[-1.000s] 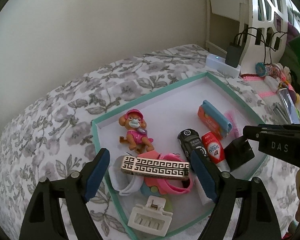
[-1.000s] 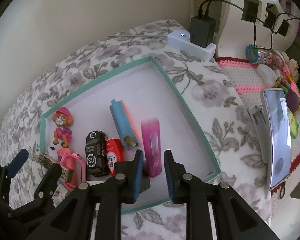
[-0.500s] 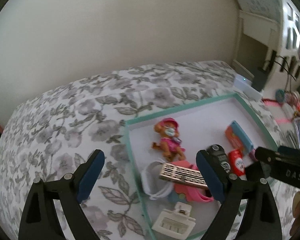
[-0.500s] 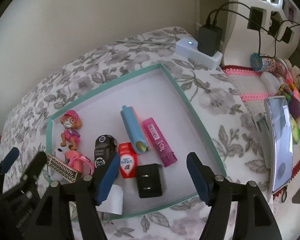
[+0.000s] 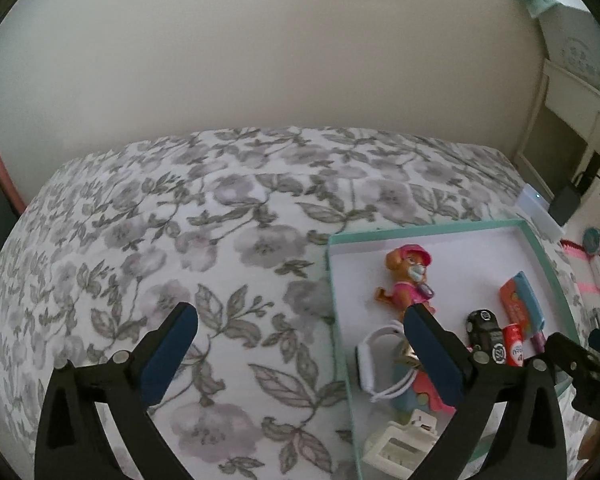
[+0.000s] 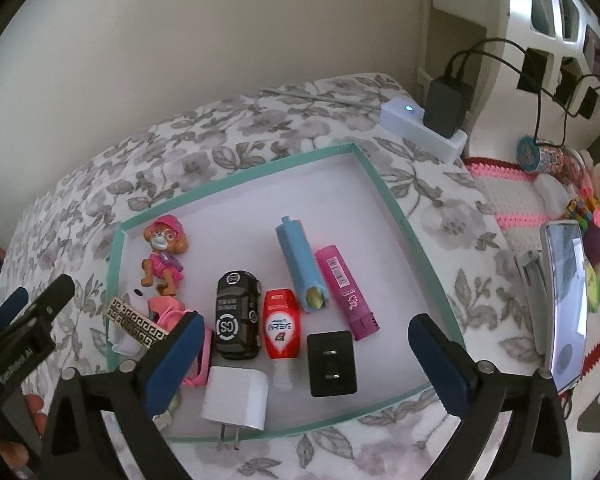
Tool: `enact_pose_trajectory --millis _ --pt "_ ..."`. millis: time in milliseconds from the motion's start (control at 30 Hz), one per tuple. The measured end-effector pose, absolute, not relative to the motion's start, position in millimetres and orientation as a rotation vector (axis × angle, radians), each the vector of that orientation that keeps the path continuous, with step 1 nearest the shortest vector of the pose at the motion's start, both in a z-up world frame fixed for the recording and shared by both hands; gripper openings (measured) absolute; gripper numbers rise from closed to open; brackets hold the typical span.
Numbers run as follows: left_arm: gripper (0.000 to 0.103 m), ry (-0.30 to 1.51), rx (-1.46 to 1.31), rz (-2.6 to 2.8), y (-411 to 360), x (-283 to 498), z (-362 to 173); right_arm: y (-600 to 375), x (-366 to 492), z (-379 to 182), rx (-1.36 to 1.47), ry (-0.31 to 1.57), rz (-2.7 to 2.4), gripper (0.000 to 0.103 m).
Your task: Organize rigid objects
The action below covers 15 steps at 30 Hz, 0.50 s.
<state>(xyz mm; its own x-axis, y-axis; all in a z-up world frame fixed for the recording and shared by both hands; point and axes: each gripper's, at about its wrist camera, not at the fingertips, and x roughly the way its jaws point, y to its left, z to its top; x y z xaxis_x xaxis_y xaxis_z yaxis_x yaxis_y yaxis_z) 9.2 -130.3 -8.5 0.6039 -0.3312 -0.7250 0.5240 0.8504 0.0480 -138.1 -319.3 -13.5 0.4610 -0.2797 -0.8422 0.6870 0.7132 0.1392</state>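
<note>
Since a second earlier the pink marker (image 6: 346,292) had left the right gripper (image 6: 304,360) and lay flat in the teal-rimmed tray (image 6: 400,216), while the left gripper (image 5: 300,344) had swung away from the gold patterned bar (image 6: 136,322) toward the floral bedspread (image 5: 180,240). Both sets of jaws were opening wide, with nothing pressed between either pair of pads. Under the right gripper sat a black charger (image 6: 332,364) and a white plug adapter (image 6: 236,398), prongs toward the camera. Just beyond them stood a row of long things, all with their long axes running away from the camera: a black toy car (image 6: 237,314), a red tube (image 6: 281,322) with its clear cap toward the camera, a blue case (image 6: 300,268) and the marker beside it, dark cap end nearest. A toy puppy figure (image 6: 164,256) lay near the tray's far left corner. A white hair claw clip (image 5: 396,440) rested at the tray's near edge. A phone (image 6: 566,304) lay outside the tray on the right.
</note>
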Motion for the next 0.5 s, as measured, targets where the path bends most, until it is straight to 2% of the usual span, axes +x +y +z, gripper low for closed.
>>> enact_pose_trajectory --millis 500 --pt "0.102 0.8 0.215 -0.449 -101 7 2 -287 -138 -1 0.441 0.884 -0.588 0.103"
